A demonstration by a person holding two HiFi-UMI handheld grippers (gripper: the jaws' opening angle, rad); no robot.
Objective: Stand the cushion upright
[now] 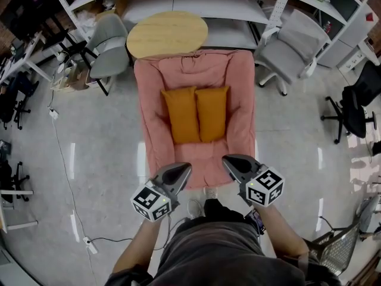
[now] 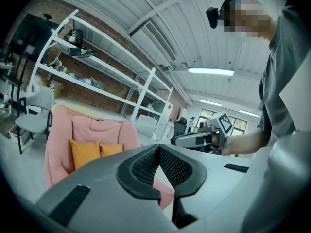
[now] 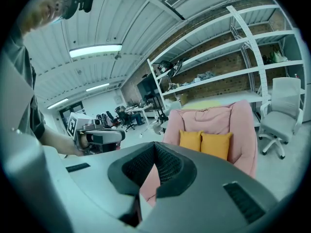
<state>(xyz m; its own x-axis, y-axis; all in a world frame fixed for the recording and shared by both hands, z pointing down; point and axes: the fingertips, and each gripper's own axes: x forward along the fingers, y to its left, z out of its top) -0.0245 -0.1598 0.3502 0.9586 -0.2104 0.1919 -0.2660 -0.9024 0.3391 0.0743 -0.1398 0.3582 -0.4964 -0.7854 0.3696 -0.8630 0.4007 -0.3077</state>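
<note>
Two orange cushions stand side by side against the back of a pink lounge seat [image 1: 238, 130]: the left cushion [image 1: 180, 115] and the right cushion [image 1: 212, 112]. They also show in the left gripper view, left cushion [image 2: 84, 152] and right cushion [image 2: 112, 149], and in the right gripper view, left cushion [image 3: 190, 141] and right cushion [image 3: 216, 145]. My left gripper [image 1: 184, 171] and right gripper [image 1: 230, 161] hover at the seat's near edge, both shut and empty, clear of the cushions. The same holds for the left gripper [image 2: 158, 149] and right gripper [image 3: 154, 146] in their own views.
A round wooden table [image 1: 167, 34] stands behind the seat. Grey chairs sit at the left [image 1: 109, 46] and right [image 1: 293, 47], with white shelving [image 1: 271, 5] behind. A black office chair [image 1: 356, 103] is at far right. A cable [image 1: 64, 165] runs over the floor on the left.
</note>
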